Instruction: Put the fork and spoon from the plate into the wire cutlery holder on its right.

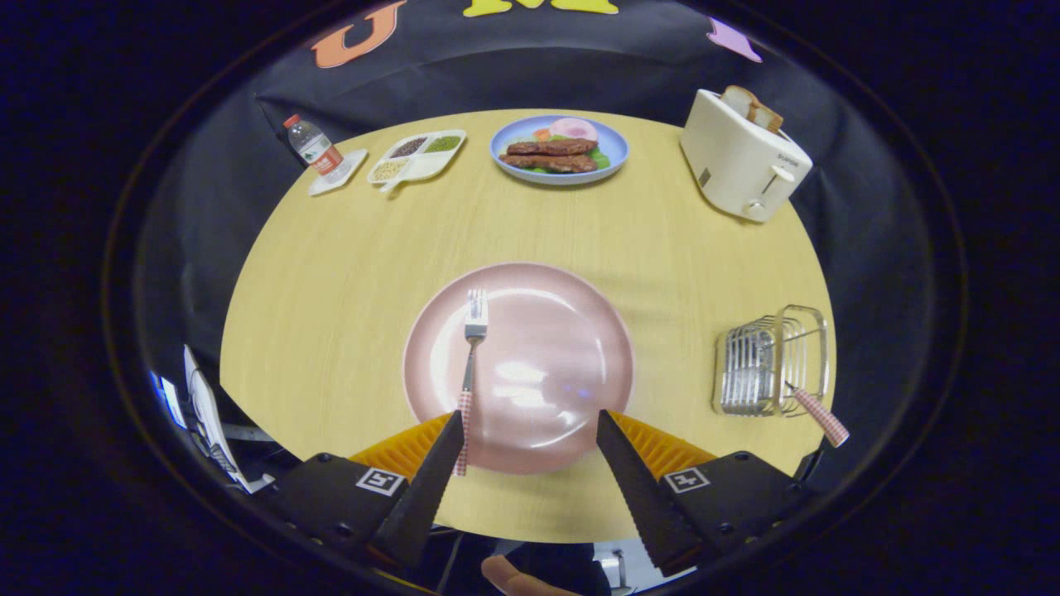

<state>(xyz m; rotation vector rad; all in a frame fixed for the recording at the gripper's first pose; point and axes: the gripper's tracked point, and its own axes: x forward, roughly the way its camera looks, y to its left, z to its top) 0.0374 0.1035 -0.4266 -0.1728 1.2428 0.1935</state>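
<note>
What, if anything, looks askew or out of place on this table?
One checked handle sticks out of the wire cutlery holder at a slant. The fork lies straight on the pink plate; the open gripper holds nothing.

Tongs [530,430]: pointed serrated fingers; black mounts bearing square markers.

I'm seeing the round wooden table [348,273] carrying a pink plate [571,331] at centre, wire cutlery holder [766,364] at three o'clock, toaster [741,157] at one, blue food plate [559,170] at twelve, divided tray [418,157] and water bottle [313,147] at eleven.
</note>
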